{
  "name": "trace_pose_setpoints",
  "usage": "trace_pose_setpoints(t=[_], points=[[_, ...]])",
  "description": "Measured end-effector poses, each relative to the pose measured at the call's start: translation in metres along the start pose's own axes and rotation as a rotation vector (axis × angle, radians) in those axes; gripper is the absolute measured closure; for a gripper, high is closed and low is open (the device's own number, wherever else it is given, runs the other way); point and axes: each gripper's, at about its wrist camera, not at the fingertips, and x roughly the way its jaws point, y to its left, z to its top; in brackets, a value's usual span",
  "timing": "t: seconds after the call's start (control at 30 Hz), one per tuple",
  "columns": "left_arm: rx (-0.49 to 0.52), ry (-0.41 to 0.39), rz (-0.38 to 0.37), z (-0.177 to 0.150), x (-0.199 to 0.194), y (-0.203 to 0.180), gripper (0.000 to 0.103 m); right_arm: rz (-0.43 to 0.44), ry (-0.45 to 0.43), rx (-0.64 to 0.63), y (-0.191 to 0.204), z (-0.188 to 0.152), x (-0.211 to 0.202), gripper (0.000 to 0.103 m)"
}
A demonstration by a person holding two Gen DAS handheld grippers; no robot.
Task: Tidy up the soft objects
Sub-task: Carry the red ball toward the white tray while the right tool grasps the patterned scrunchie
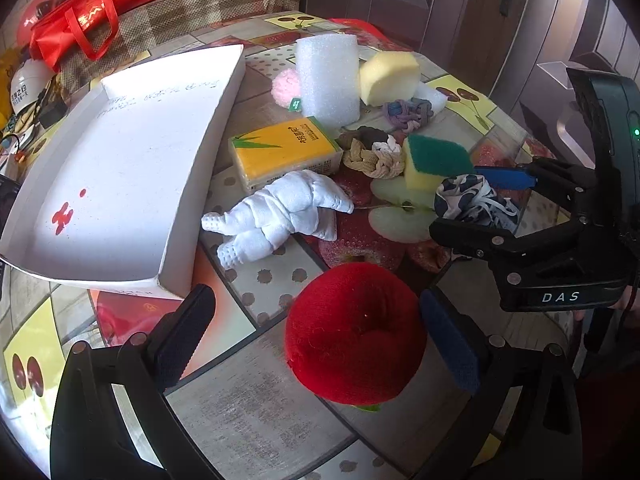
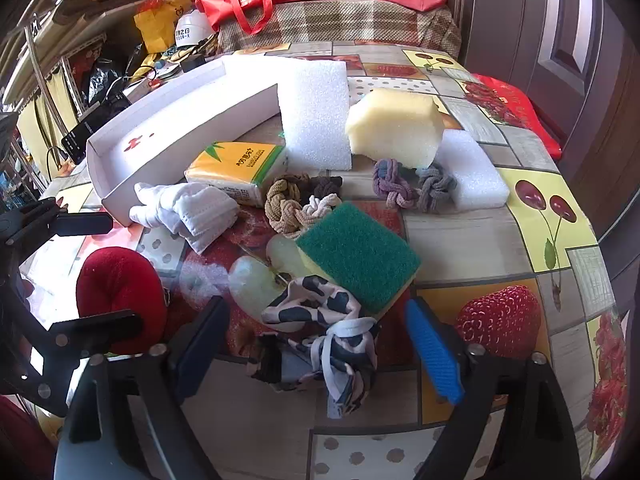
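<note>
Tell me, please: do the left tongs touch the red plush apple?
Cannot tell. In the left wrist view the left tongs stand open around the red plush apple; the left pad is clearly apart, but the blue right pad meets its edge with no plain gap.

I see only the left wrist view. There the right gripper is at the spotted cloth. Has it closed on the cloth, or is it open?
Observer: Open. In the right wrist view the right gripper straddles the spotted cloth, with a gap at each finger.
Operator: Does the cloth touch anything else?
Observer: Yes, its far edge lies against the near edge of the green sponge.
</note>
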Motion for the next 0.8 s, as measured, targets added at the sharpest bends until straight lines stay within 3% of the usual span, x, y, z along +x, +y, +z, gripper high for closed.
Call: trace_pose_setpoints(t=[0.23, 0.57, 0.6, 0.63, 0.7, 0.8], points=[[-0.077, 0.01, -0.06, -0.002, -0.002, 0.014, 0.0, 0.019, 0.014, 0.006, 0.0, -0.004, 0.003, 0.053], [0.02, 0.05, -0.033, -0.011, 0.01, -0.008, 0.003, 0.059, 0.007, 0.024, -0.007, -0.01, -0.019, 0.056], [0.021, 0.054, -0.048, -0.012, 0.011, -0.008, 0.016, 0.063, 0.002, 0.024, -0.007, -0.009, -0.022, 0.056], [0.02, 0.057, -0.065, -0.012, 0.012, -0.008, 0.038, 0.069, -0.005, 0.025, -0.007, -0.009, -0.026, 0.056], [0.032, 0.045, -0.068, -0.011, 0.01, -0.008, 0.059, 0.079, -0.018, 0.026, -0.007, -0.006, -0.034, 0.057], [0.003, 0.012, -0.103, -0.011, 0.002, -0.002, 0.059, 0.104, -0.06, 0.023, -0.003, -0.001, -0.051, 0.057]])
